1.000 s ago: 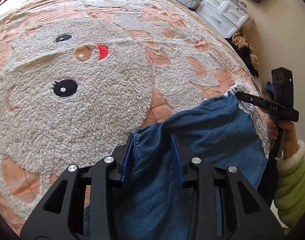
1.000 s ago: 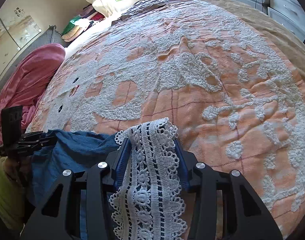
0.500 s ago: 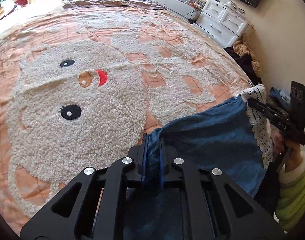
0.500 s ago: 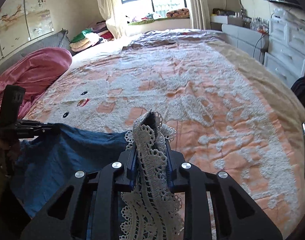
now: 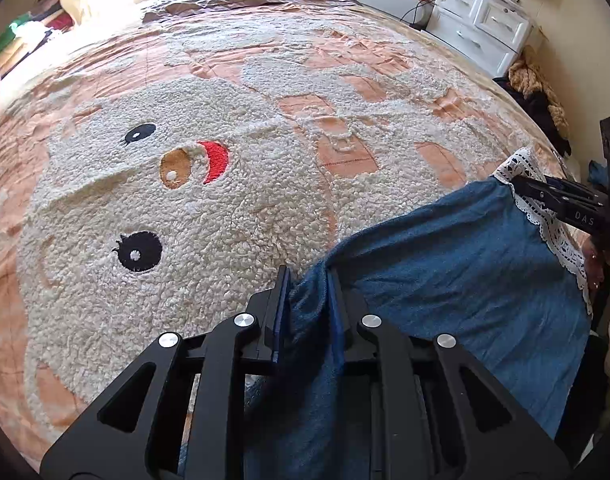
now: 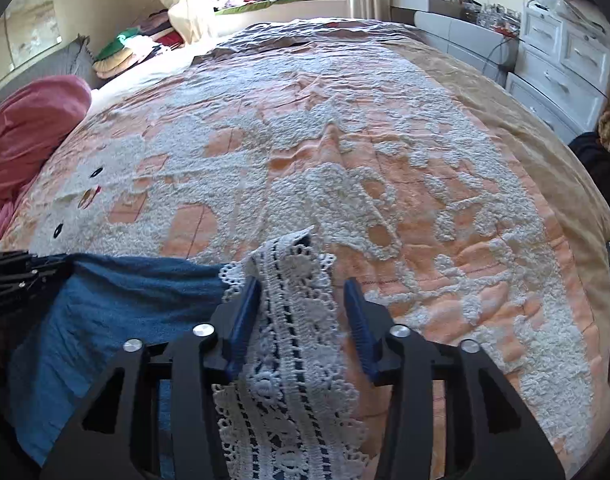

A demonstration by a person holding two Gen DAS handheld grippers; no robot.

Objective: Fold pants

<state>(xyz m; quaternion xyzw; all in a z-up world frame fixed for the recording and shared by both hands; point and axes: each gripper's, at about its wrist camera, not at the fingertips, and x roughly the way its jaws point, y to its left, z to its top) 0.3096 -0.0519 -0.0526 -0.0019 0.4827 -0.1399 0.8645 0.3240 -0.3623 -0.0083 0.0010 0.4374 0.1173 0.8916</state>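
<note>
My left claw (image 5: 307,298) has eased wider but still pinches the blue pants (image 5: 465,264); my right claw (image 6: 303,308) has opened, lace hem (image 6: 293,320) lying loose between.

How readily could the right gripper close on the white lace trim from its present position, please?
Probably readily: the lace trim already lies between the right gripper's blue fingers, whose jaws have just been opening and stand apart, with nothing else between them.

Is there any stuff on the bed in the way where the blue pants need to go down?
Nothing visible blocks them. The blue pants hang between the left tongs and right tongs, and the fluffy blanket ahead is bare. The pink bedding sits off at the bed's edge.
</note>
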